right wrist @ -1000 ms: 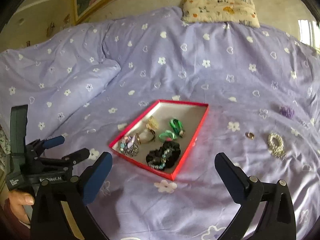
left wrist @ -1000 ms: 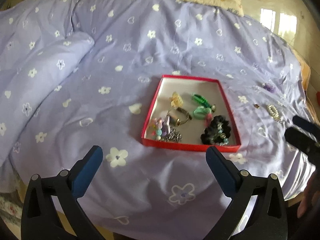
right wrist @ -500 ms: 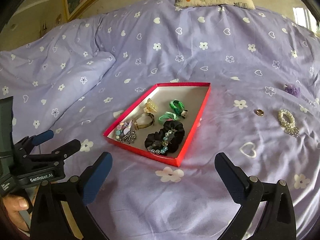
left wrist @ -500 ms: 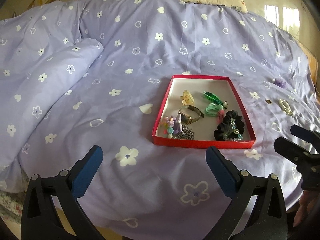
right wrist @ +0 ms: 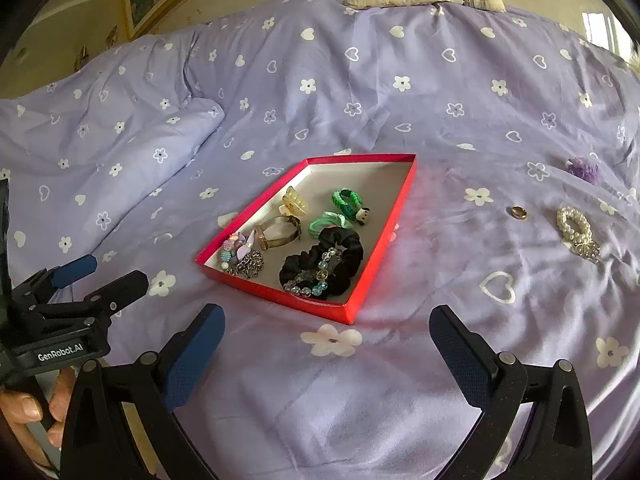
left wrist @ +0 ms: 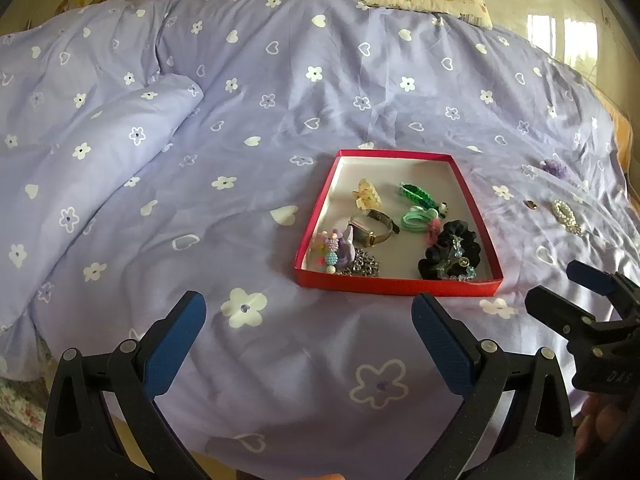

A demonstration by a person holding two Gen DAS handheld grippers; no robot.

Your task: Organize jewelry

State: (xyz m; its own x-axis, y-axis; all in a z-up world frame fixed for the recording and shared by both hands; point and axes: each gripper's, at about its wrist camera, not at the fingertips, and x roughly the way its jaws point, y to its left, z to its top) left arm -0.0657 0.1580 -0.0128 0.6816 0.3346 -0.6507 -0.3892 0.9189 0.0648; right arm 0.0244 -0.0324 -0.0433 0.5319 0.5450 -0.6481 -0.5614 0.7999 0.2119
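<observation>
Both grippers hang spread and empty at the bed's near edge. 3 pieces lie loose right of the red tray (right wrist: 382, 240): ring (right wrist: 518, 212), pearl bracelet (right wrist: 576, 230), purple piece (right wrist: 584, 168). The right gripper (right wrist: 326, 354) looks nearer than the left gripper (left wrist: 308, 338).

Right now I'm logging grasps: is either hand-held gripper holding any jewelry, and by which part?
Nothing is held. The left hand-held gripper and right hand-held gripper are both open above the bedspread.

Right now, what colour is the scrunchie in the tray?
Black scrunchie, with clear beads draped over it; clearest in the right wrist view.
</observation>
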